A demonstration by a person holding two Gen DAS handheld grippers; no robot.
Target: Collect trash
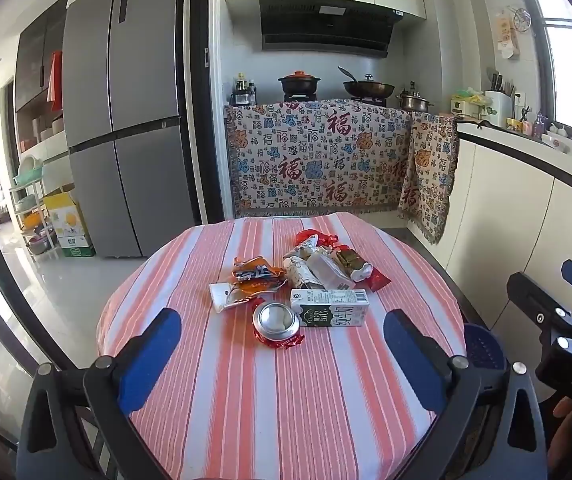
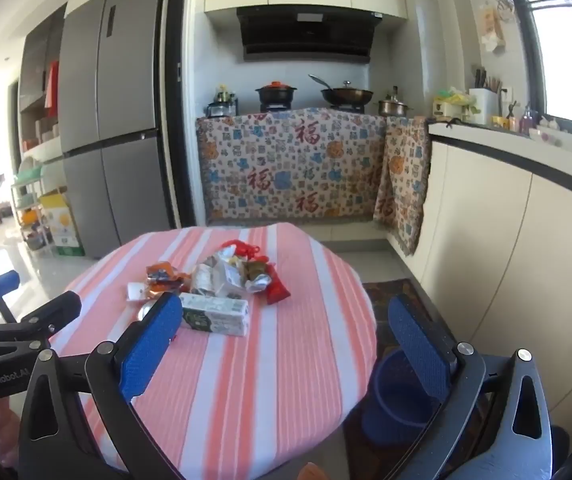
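A pile of trash lies mid-table on the striped cloth (image 1: 246, 400): a crushed can (image 1: 277, 320), a green and white milk carton (image 1: 329, 307) (image 2: 214, 315), an orange wrapper (image 1: 254, 276) (image 2: 162, 274), and crumpled red and silver wrappers (image 1: 325, 262) (image 2: 242, 270). My left gripper (image 1: 282, 354) is open and empty, held just short of the can. My right gripper (image 2: 286, 344) is open and empty over the table's right side; it shows in the left wrist view (image 1: 561, 316). A blue bin (image 2: 399, 396) (image 1: 483, 350) stands on the floor right of the table.
A grey fridge (image 1: 126, 120) stands at the back left with a rack and boxes (image 1: 66, 220) beside it. A cloth-draped stove counter (image 1: 317, 156) holds pots. A white counter (image 2: 525, 184) runs along the right. A rug (image 2: 389, 292) lies under the bin.
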